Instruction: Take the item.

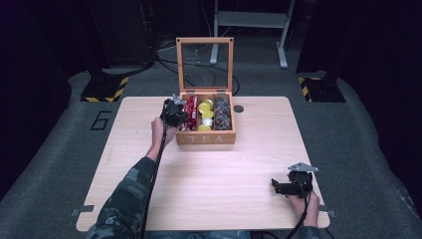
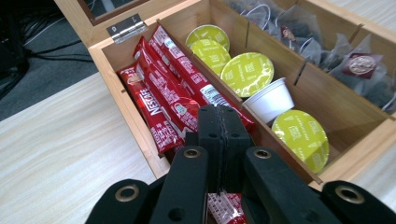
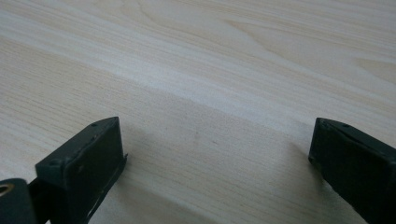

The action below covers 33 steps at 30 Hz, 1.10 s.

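We are lifting a red coffee stick [image 2: 223, 207], seemingly pinched in the closed left gripper [image 2: 223, 135], from the tea box [image 1: 205, 139] at frame centre, needing a straight pull clear, while the right gripper [image 3: 215, 154] rests wide open, empty

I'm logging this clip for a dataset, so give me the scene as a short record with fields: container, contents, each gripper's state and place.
container: wooden tea box, lid up, on the table
left compartment: red Nescafe sachets
middle compartment: yellow-lidded capsules, one lying on its side, white cup showing
right compartment: tea bags
left gripper: fingers shut on a red sachet, over the box's left compartment
right gripper: fingers wide open, low over bare table near the right front corner
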Each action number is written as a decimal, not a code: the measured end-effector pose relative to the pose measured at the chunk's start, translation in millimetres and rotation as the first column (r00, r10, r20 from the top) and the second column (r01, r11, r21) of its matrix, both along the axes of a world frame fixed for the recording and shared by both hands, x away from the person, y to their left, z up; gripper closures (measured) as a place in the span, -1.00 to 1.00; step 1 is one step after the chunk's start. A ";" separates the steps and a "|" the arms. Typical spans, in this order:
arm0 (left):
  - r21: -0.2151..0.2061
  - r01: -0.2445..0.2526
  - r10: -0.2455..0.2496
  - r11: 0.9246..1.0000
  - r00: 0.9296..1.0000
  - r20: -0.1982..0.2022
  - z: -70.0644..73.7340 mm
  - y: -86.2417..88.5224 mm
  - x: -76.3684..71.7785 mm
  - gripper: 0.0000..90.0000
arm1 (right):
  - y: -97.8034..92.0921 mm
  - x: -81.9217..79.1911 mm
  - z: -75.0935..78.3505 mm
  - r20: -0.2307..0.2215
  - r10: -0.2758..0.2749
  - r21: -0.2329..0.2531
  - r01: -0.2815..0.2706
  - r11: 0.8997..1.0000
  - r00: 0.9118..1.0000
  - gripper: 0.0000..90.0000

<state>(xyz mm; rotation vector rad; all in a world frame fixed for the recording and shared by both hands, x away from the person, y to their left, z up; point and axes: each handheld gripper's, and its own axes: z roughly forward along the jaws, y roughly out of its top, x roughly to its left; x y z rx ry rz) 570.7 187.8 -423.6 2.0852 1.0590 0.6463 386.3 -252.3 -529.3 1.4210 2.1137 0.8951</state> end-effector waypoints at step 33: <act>-0.052 0.025 -0.017 0.998 0.990 0.143 44.3 15.9 -32.9 0.99 | 0.0 -0.1 0.1 0.001 -0.003 0.003 0.003 1.000 1.000 -0.94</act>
